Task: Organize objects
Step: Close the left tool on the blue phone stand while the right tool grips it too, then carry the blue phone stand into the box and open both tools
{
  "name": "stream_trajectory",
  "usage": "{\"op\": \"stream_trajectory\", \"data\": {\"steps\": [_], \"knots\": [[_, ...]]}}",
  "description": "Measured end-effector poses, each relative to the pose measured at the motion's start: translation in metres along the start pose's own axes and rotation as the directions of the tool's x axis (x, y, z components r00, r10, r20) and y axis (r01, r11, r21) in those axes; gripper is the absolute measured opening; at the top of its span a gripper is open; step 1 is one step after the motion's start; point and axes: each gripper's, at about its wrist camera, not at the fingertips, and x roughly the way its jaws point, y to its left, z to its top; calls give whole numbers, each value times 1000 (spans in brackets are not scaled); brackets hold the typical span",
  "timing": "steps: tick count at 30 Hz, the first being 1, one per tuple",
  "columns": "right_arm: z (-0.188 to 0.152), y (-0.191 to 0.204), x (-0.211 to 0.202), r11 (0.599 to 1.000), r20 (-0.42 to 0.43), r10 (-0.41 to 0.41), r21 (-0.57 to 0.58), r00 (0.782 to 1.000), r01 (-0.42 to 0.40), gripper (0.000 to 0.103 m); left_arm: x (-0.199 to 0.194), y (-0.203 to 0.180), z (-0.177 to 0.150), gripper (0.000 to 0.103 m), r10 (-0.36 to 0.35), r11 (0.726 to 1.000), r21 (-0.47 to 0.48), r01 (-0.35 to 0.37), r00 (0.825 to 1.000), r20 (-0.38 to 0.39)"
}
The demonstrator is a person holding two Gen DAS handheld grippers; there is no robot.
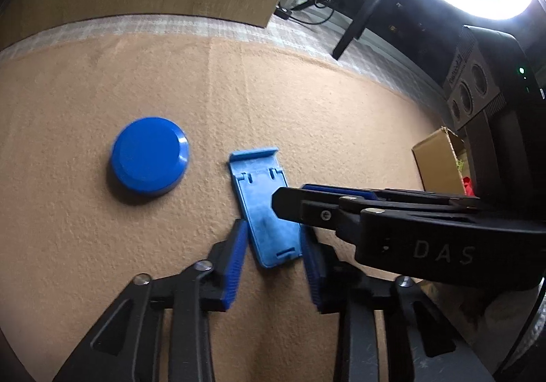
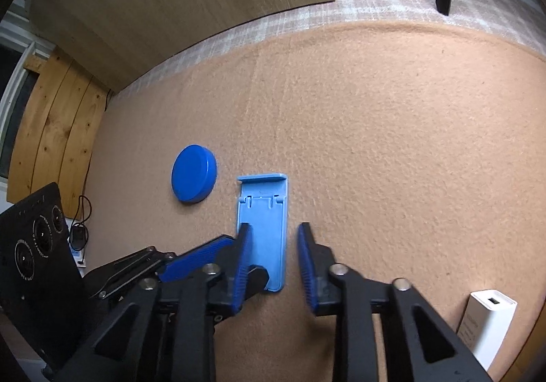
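Two grippers, one blue stand, one blue lid

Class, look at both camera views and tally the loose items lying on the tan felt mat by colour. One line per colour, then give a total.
Dark blue: 1, the round lid
Light blue: 1, the flat phone stand
White: 1, the power bank at the mat edge
Total: 3

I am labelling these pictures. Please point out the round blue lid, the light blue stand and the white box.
round blue lid (image 1: 148,160), left wrist view, flat top.
light blue stand (image 2: 264,221), right wrist view, middle panel.
white box (image 2: 488,324), right wrist view, side face.
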Motion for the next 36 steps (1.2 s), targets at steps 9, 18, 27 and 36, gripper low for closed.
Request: {"op": "stream_trajectory", "data": {"steps": [9, 18, 27, 36], "knots": [[-19, 0, -3, 1000, 8, 10, 6, 1000, -10, 18, -4, -10, -21, 30, -3, 1000, 18, 3, 1000, -12], [-75, 5, -18, 1000, 45, -10, 1, 999, 10, 18, -16, -32, -71, 29, -12, 1000, 13, 12, 1000, -13], [-113, -4, -55, 1000, 102, 8, 9, 995, -9, 18, -34, -70, -96, 29, -13, 999, 46, 12, 1000, 10], [-132, -29, -121, 999, 212, -19, 32, 977, 13, 18, -41, -137, -91, 29, -68, 987, 146, 62, 997, 34]]}}
